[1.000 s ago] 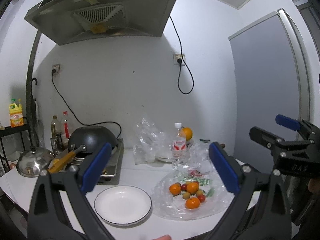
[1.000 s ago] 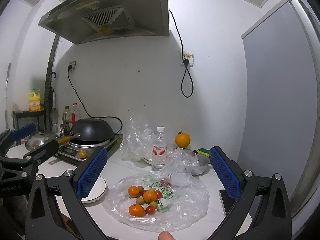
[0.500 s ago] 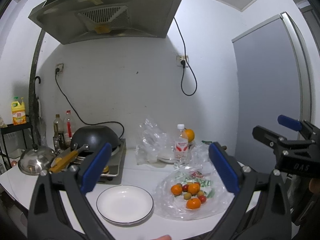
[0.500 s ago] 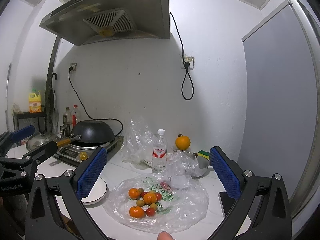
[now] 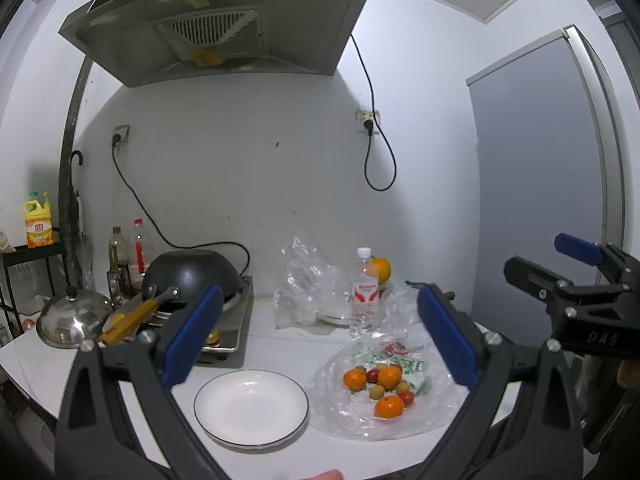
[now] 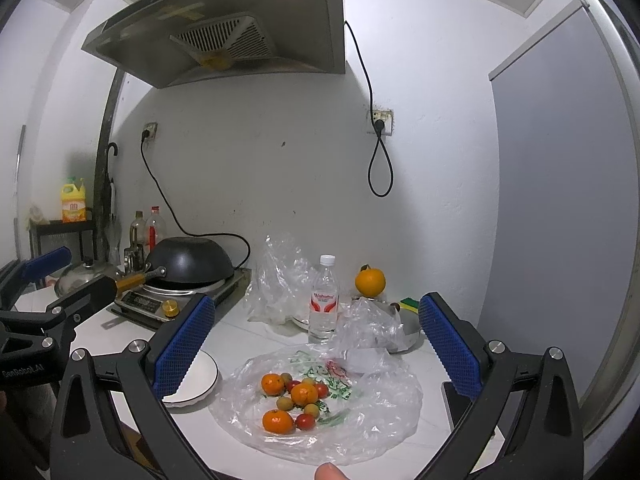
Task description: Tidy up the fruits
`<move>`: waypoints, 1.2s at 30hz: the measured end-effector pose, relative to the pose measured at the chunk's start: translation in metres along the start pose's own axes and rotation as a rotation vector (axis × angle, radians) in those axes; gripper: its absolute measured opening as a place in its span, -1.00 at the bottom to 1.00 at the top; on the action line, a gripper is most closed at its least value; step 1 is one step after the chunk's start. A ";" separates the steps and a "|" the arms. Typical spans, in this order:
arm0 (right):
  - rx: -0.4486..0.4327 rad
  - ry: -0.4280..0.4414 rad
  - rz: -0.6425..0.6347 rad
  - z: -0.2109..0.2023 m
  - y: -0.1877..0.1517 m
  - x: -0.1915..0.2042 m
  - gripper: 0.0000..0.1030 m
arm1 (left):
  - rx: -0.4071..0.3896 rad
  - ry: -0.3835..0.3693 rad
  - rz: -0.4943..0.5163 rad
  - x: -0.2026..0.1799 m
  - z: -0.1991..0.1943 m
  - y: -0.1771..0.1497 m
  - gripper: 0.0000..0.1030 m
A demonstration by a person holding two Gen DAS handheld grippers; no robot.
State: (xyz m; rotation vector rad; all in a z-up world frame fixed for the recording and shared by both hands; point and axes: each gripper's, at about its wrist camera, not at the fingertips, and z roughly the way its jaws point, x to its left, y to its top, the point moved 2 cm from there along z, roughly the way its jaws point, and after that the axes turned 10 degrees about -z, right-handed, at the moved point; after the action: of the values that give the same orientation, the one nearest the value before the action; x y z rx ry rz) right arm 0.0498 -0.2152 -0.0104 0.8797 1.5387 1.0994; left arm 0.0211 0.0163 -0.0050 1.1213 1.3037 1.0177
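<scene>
Both the left gripper (image 5: 320,334) and right gripper (image 6: 316,344) hang released, empty, above the fruit (image 6: 294,400) ahead, plate (image 5: 251,408) leftward.

White wall (image 5: 248,168), steel range hood (image 5: 224,20)

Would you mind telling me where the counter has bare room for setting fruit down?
The white plate is bare, as is the counter strip between it and the stove. The plastic bag and back bottle area are crowded.
</scene>
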 end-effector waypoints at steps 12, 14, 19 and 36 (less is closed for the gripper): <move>0.001 0.010 -0.004 -0.001 0.000 0.002 1.00 | -0.001 0.002 -0.011 0.002 -0.001 0.001 0.92; 0.004 0.009 -0.004 -0.001 0.000 0.002 1.00 | 0.001 0.005 -0.014 0.004 0.000 0.001 0.92; 0.007 0.015 -0.011 0.001 0.001 0.003 1.00 | 0.022 0.006 -0.025 0.005 0.005 0.000 0.92; 0.175 0.021 0.016 0.054 -0.049 -0.020 1.00 | 0.231 0.000 0.012 -0.010 0.071 -0.053 0.92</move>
State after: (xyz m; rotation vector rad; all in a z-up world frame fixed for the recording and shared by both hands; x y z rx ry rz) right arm 0.1064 -0.2381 -0.0550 1.0025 1.6666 0.9986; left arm 0.0882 -0.0064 -0.0584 1.3035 1.4433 0.8908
